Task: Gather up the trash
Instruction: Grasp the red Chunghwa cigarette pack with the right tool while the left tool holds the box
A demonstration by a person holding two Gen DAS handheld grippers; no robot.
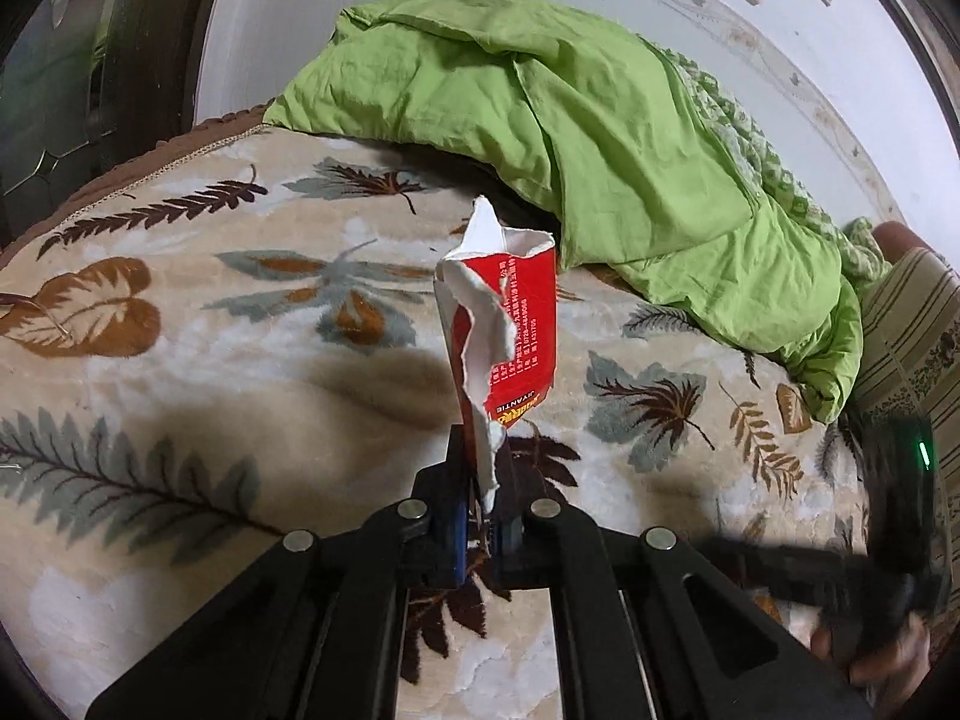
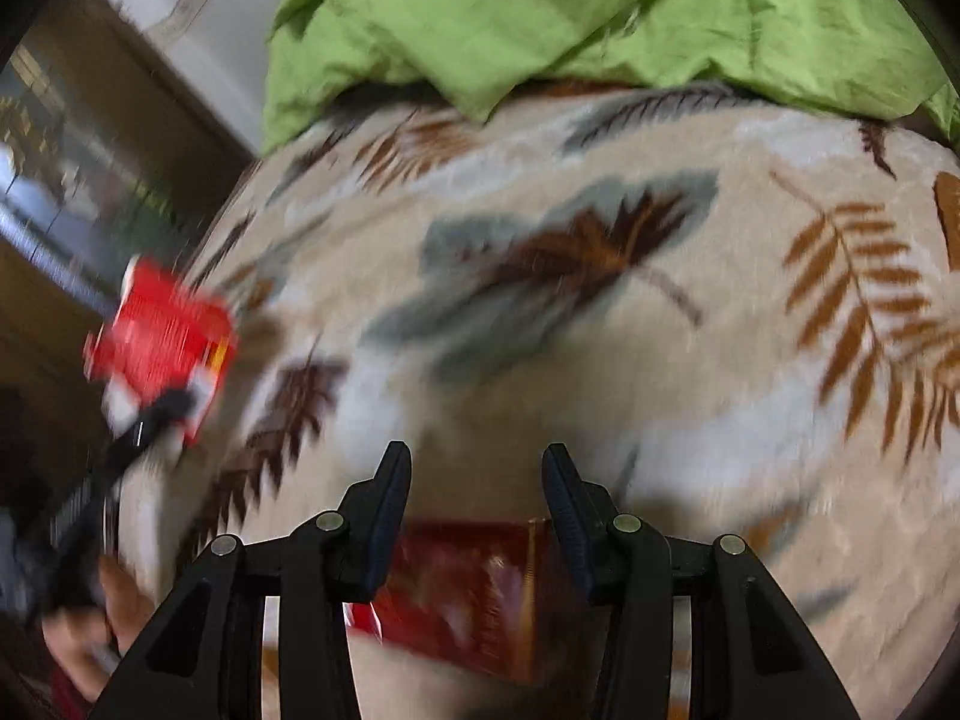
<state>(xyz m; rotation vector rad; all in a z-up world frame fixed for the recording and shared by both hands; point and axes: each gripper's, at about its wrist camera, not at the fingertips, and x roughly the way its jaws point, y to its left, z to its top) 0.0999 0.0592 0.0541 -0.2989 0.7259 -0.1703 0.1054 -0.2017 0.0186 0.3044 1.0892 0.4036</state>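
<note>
A torn red carton [image 1: 501,324] is held clamped at its lower end between the closed pads of the left gripper [image 1: 485,468], and it is carried clear of the leaf-patterned blanket [image 1: 240,312], its long axis standing up and away from the fingers, with ragged white edges at the top. The same carton is seen blurred at the far left of the right wrist view, pinched by the left gripper's dark fingers. The right gripper [image 2: 477,468] is set about half open, and nothing is gripped by it; its tips hang over bare blanket. A second piece of trash, a red wrapper [image 2: 474,588], is seen low in that view, lying on the blanket behind the fingertips and under the gap between the jaws (its outline is smeared, so its exact shape cannot be told). The relation on which the coming move is judged to turn is therefore this: the wrapper lies back from the right gripper's tips, toward the wrist, and the right hand is plainly the nearer and the free one. The green quilt [image 2: 540,18] is bunched well beyond, at the far side.
</note>
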